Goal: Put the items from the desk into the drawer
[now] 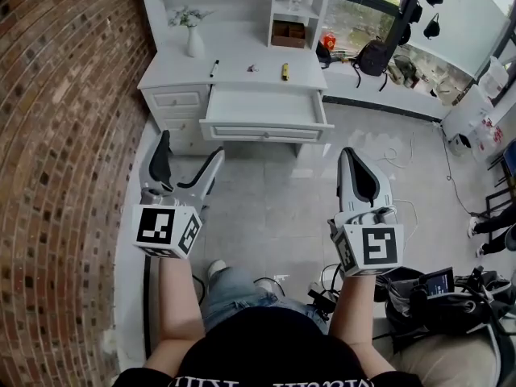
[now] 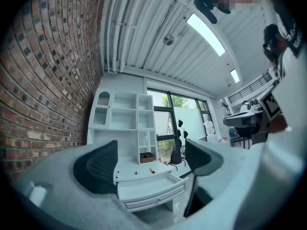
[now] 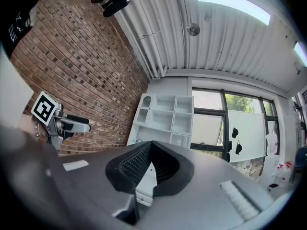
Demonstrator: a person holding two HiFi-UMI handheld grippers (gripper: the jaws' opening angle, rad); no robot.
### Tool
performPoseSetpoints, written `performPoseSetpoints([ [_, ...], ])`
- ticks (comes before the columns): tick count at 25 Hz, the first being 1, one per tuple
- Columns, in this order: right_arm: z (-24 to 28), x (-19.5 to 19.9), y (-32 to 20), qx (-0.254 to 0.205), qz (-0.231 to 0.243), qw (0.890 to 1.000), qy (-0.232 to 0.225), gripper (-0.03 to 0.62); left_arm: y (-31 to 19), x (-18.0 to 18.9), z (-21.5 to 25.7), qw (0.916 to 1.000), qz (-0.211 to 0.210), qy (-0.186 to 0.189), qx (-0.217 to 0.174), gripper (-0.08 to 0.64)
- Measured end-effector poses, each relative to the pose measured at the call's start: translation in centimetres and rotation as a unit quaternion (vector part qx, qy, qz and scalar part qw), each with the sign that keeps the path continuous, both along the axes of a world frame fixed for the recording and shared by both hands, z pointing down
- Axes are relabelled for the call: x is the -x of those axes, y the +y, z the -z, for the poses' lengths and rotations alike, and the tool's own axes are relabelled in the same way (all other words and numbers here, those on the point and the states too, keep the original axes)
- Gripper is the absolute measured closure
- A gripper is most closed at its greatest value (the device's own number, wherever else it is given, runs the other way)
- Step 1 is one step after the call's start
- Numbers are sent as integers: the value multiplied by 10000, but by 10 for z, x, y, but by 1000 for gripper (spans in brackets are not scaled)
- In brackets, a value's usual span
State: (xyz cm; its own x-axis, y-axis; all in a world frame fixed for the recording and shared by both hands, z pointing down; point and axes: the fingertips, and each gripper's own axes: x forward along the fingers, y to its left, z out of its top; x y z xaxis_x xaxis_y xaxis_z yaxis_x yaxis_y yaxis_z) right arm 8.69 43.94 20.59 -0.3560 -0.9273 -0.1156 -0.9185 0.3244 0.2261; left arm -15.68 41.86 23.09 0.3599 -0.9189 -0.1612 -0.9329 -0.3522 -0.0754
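Head view | your left gripper gapes empty, right gripper pinched closed | pen lies well ahead on desk, nearer your left (long axis pointing away).

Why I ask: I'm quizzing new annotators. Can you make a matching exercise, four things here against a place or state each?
Things:
1. drawer
2. left gripper
3. right gripper
4. brown box

Places or states:
A. jaws together, empty
B. in a shelf cubby
C. pulled open
D. jaws apart, nothing between them

Pairs: 1-C, 2-D, 3-A, 4-B.
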Motion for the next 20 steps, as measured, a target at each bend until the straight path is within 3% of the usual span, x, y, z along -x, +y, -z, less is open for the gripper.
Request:
performPoseSetpoints([
  [9,-28,-13,-29,277,-9,9996,-94,586,-29,-15,-21,9994,-51,-191,276,115],
  [20,-35,5,-154,351,-183,9992,11,586,-163,10,-26,9993,-106,-128,349,115],
])
